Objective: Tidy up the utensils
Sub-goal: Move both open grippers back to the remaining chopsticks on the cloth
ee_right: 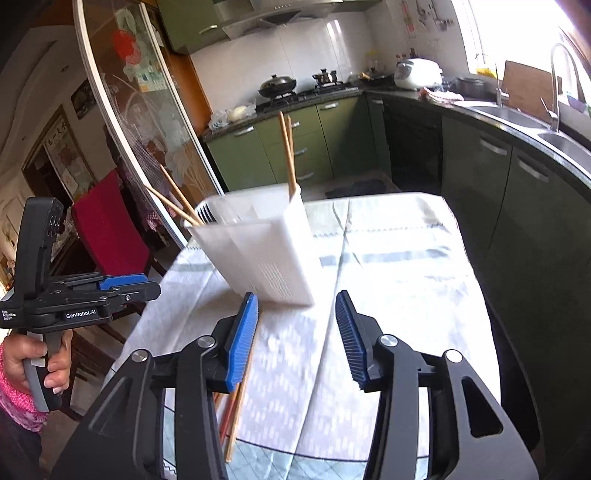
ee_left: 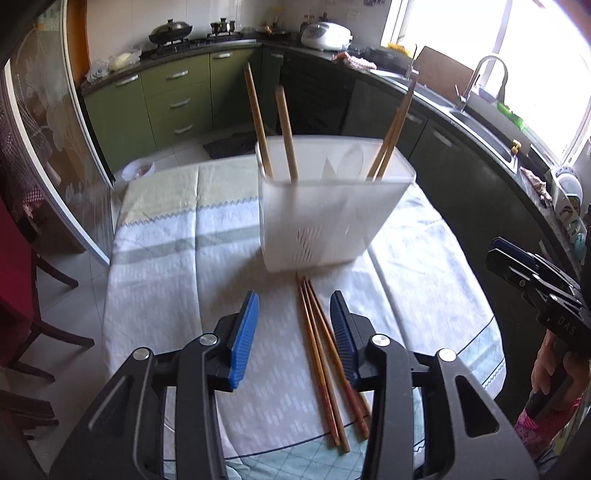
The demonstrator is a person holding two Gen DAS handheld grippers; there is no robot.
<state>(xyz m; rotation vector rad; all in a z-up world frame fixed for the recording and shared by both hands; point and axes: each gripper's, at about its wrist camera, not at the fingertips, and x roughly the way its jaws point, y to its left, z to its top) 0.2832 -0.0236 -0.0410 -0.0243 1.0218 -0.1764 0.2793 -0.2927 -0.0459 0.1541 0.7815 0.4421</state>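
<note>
Left wrist view shows a translucent white utensil holder (ee_left: 332, 206) standing on the counter (ee_left: 159, 266), blurred, with slotted drain holes low on its front wall. Four upright chopsticks (ee_left: 286, 133) stand in it: two lean toward its left end and two (ee_left: 391, 136) toward its right. Something pale, perhaps a spoon, shows faintly through the wall; what it is cannot be told.

Three loose chopsticks (ee_left: 321, 354) lie on the counter just in front of the holder, bunched side by side and pointing toward the camera. They lie beneath the left tongs (ee_left: 294, 334), nearer the right-hand pad. The left tongs are spread wide and hold nothing. In the right wrist view the right tongs (ee_right: 297, 338) are likewise wide and hold nothing, with the holder (ee_right: 266, 251) just beyond them and the loose chopsticks (ee_right: 236, 410) under the left pad.

A pale cloth with grey bands and a yellow-green end covers the counter. Green cabinets (ee_left: 173, 99), a stove with a wok (ee_left: 170, 31), a rice cooker (ee_left: 327, 35) and a sink with a tall faucet (ee_left: 480, 79) line the kitchen walls.
</note>
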